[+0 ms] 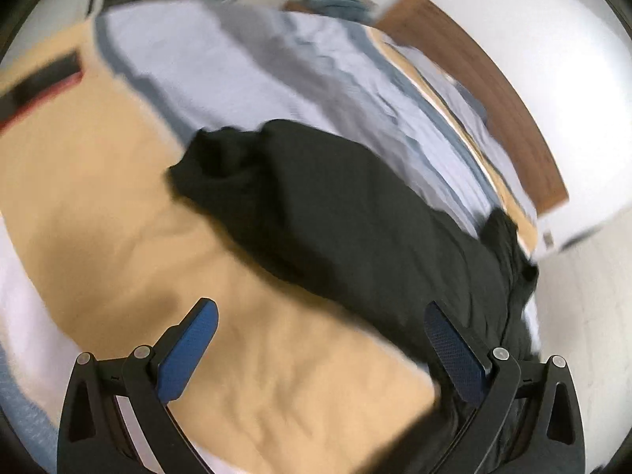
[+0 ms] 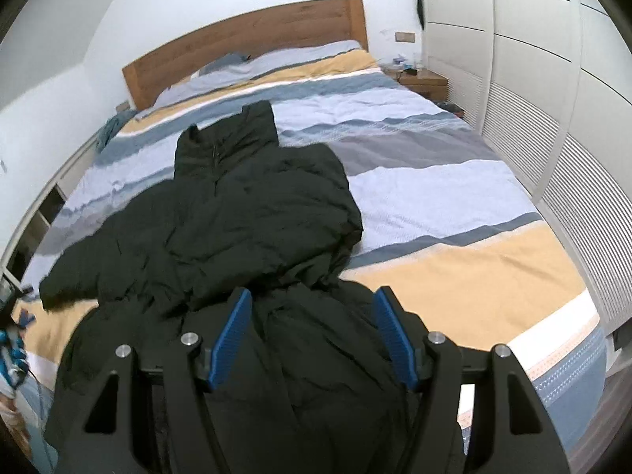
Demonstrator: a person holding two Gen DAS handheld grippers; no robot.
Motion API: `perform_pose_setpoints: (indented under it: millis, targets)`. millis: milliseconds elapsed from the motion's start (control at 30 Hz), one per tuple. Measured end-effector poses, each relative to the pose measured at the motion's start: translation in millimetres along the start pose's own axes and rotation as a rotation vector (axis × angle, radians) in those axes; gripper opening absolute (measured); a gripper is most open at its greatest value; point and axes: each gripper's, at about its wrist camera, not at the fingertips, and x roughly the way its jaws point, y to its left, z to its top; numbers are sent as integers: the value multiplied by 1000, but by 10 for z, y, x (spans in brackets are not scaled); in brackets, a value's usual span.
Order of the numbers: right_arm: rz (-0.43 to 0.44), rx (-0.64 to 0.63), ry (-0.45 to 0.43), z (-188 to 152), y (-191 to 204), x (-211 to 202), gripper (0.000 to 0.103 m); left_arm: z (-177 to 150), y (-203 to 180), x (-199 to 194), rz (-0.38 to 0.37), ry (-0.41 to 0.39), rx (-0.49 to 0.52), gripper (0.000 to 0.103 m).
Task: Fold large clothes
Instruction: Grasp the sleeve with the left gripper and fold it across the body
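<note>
Blue pads on my right claw [image 2: 312, 333] stood wide, nothing pinched, hovering over the coat's [image 2: 245, 213] near hem. My left claw [image 1: 320, 349] gaped wide too, empty, with the coat [image 1: 335, 213] off to its right. It lay on the bed [image 2: 454, 260], long axis running from me toward the headboard [image 2: 245, 39], collar far. I judged the right claw nearer.

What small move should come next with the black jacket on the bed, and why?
Probably lower the right tool onto the black jacket and grip its near hem. Both tools look open and empty, and the jacket lies crumpled on the striped duvet, one sleeve spread sideways, so it needs flattening first.
</note>
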Motion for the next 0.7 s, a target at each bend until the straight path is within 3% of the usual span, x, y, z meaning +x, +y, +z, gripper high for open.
perform_pose_setpoints:
  millis: [100,333,367,400,467,567,700]
  targets:
    - [15,-7,-21,129,-2,131,63,90,127,197,-22,-27,-55,102]
    - [55,-76,-86,570,42,719,63,299,361,713,-115,-81,-310,101]
    - [68,-76,-84,668,47,863,63,287,366,710,-121,-93,-321,94]
    - [77,-72,-82,727,49,935,63,302,376,701,-153,-108,-347,63]
    - [101,-48,-77,873,59,1059,63,322,436,719,-226,-81,-432,33]
    - [140,-32,-34,1037,109,1096,63,354,279,548,-166,-60,-410,20]
    - [152,-21,8,1297,178,860,63,440,-84,268,-85,-34,-330,15]
